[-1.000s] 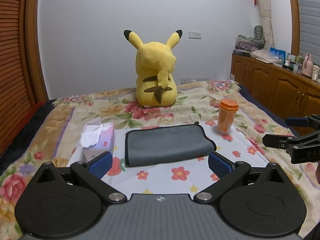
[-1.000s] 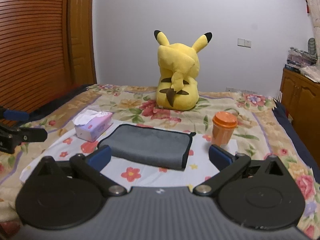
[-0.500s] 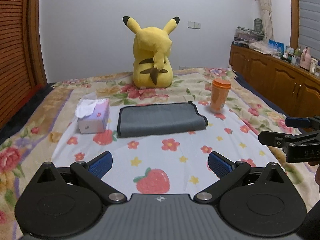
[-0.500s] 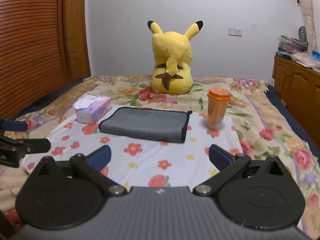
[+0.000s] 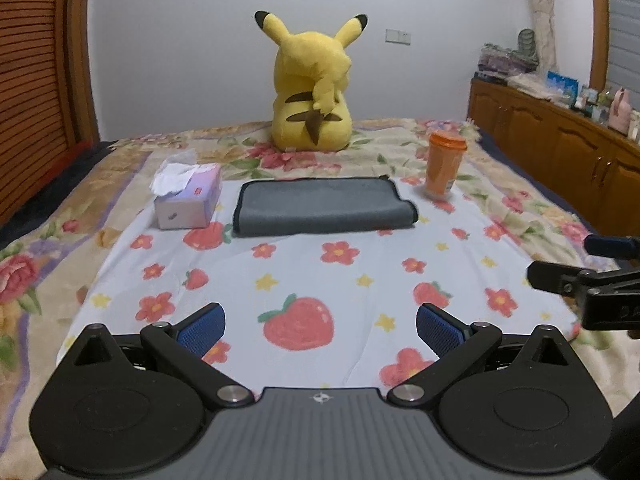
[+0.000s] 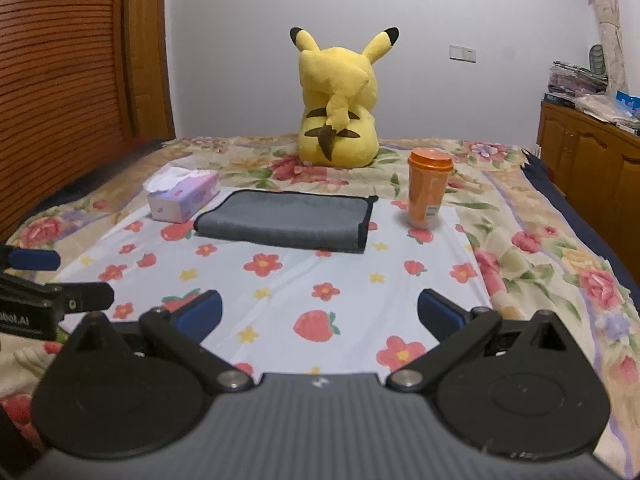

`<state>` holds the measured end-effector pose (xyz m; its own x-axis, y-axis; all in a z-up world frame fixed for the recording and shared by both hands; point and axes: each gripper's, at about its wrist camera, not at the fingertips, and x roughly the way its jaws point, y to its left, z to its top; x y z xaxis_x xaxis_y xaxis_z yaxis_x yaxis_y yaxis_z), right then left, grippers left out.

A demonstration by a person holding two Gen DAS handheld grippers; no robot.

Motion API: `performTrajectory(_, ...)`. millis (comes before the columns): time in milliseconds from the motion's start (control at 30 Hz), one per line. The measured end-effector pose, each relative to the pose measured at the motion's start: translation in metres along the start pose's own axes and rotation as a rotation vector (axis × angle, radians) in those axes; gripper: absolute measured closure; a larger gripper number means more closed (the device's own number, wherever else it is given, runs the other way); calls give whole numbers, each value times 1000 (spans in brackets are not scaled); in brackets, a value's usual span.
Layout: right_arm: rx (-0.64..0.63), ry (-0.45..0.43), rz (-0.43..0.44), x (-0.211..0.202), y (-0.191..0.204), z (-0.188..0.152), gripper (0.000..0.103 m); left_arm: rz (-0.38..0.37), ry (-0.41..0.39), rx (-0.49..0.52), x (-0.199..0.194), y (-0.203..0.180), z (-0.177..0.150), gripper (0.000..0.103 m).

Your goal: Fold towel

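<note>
The grey towel (image 5: 323, 206) lies folded flat on a white sheet (image 5: 304, 280) printed with flowers and strawberries, which is spread over a floral blanket (image 5: 52, 216) on the bed. In the right wrist view the towel (image 6: 286, 220) shows a dark bound edge along its right side. A tissue box (image 5: 188, 198) sits just beside the towel's left end, and an orange lidded cup (image 5: 442, 164) stands upright near its right end. Behind them, a yellow plush toy (image 5: 312, 92) sits with its back to the cameras, close to the white wall.

The left tool (image 5: 318, 330) hangs over the near part of the sheet, its blue-padded fingers spread wide with nothing between them, well apart from the towel. The right tool (image 6: 320, 316) is likewise spread wide and empty, also short of the towel. Each tool appears at the edge of the other's view, side by side. A wooden cabinet (image 5: 560, 152) runs along the right wall.
</note>
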<state>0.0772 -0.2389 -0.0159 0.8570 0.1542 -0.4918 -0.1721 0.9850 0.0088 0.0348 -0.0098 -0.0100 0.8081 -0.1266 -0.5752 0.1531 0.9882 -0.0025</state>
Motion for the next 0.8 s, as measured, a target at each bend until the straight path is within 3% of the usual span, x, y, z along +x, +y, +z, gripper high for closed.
performTrajectory(433, 8, 35, -21, 11, -4, -20, 0, 37, 9, 29, 9, 0, -15, 0)
performTrajectory(800, 30, 10, -47, 11, -7, -21, 0, 45, -47, 12, 0, 2, -12, 0)
